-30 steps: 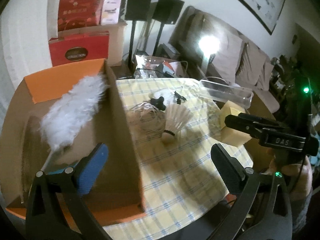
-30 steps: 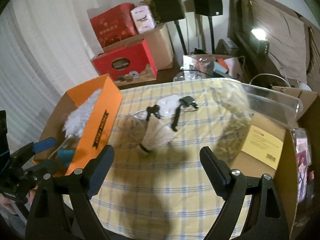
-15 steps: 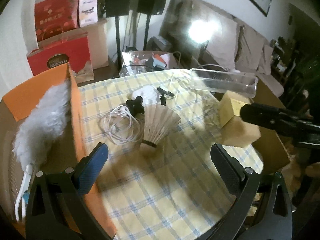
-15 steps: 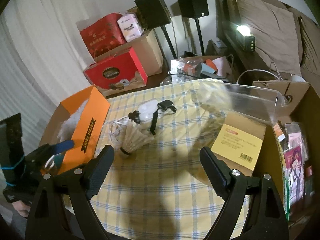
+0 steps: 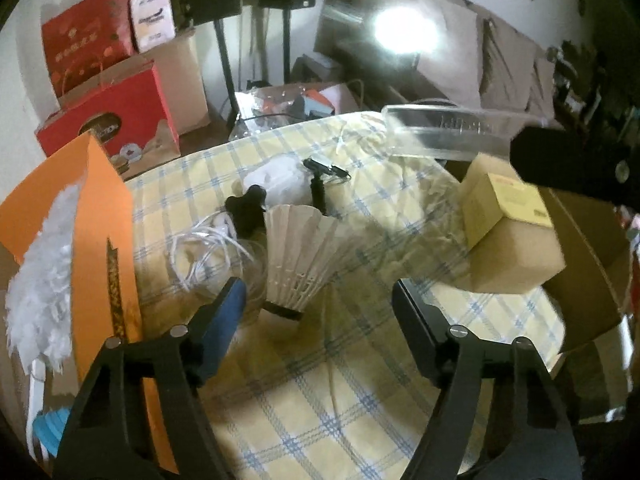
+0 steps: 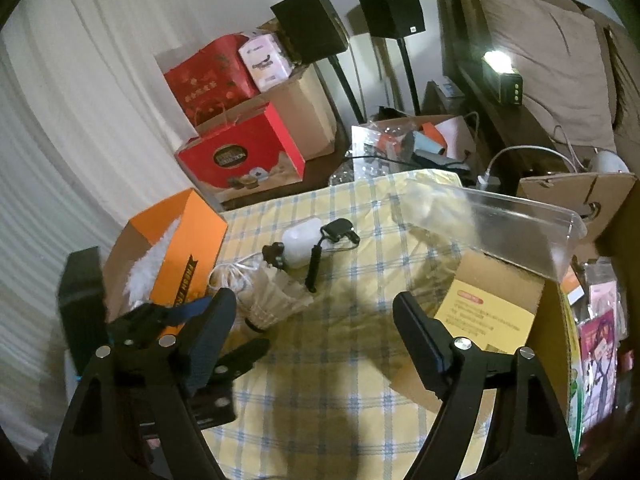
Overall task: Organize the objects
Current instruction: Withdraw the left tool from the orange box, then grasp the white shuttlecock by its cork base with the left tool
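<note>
A white feather shuttlecock lies on the yellow checked tablecloth, cork end toward me; it also shows in the right wrist view. My left gripper is open and empty, its jaws straddling the shuttlecock's cork end just in front of it. Beside the shuttlecock lie a coiled white cable, a black knob, a white earbud case and a black clip with strap. My right gripper is open and empty, further back over the cloth.
An orange box holding a white feather duster stands at the left. A clear plastic tray and a brown carton with a yellow label sit at the right. Red gift boxes and speakers stand behind the table.
My left gripper has swung right from the orange box and come in close to the shuttlecock. My right gripper has drawn back and turned a little right.
</note>
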{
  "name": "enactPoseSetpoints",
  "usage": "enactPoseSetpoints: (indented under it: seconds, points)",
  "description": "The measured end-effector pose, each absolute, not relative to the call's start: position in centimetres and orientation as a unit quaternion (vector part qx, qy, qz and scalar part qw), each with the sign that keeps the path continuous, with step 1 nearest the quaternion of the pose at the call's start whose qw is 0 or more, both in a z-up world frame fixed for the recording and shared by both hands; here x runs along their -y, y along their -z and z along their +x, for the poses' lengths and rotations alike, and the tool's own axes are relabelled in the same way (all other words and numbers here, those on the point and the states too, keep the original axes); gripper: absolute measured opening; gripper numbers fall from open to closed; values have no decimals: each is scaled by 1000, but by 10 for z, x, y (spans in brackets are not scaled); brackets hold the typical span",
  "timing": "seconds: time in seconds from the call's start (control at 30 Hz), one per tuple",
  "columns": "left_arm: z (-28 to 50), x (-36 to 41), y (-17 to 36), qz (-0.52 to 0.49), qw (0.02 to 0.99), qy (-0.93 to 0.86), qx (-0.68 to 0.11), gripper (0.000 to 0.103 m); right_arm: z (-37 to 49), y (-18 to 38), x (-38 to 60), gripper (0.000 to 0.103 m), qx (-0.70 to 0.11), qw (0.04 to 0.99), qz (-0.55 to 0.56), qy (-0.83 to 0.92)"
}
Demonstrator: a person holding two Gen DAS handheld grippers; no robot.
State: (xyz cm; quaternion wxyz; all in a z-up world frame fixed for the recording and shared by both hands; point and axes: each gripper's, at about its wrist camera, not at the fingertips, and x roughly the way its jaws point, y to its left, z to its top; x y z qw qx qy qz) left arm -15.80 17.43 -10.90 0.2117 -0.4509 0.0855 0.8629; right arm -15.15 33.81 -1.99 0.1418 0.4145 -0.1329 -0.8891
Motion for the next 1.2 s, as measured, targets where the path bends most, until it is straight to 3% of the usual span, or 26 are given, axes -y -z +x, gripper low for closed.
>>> enactPoseSetpoints:
  seconds: [0.3, 0.37, 0.43, 0.53, 1.0, 1.1, 1.2]
  points:
    - [-175, -181, 132, -465, 182, -863, -84, 70, -158, 30, -342, 83, 143, 142, 423, 883]
    - [-177, -181, 135, -467, 180, -862, -82, 65, -159, 32, -342, 83, 146, 142, 424, 883]
    - [-179, -183, 138, -471, 179, -860, -84, 46, -160, 33, -343, 83, 152, 144, 425, 881]
    - [-177, -184, 140, -467, 175, -862, -93, 37, -162, 34, -343, 83, 156, 146, 427, 879]
    - [-147, -141, 86, -456, 220, -862, 16, 34, -181, 35, -336, 79, 180, 160, 430, 870]
    - [-138, -126, 65, -442, 224, -868, 35, 34, -189, 36, -331, 75, 174, 157, 433, 870]
    - [-134, -113, 45, -428, 224, -875, 42, 34, -197, 41, -324, 64, 162, 154, 442, 869]
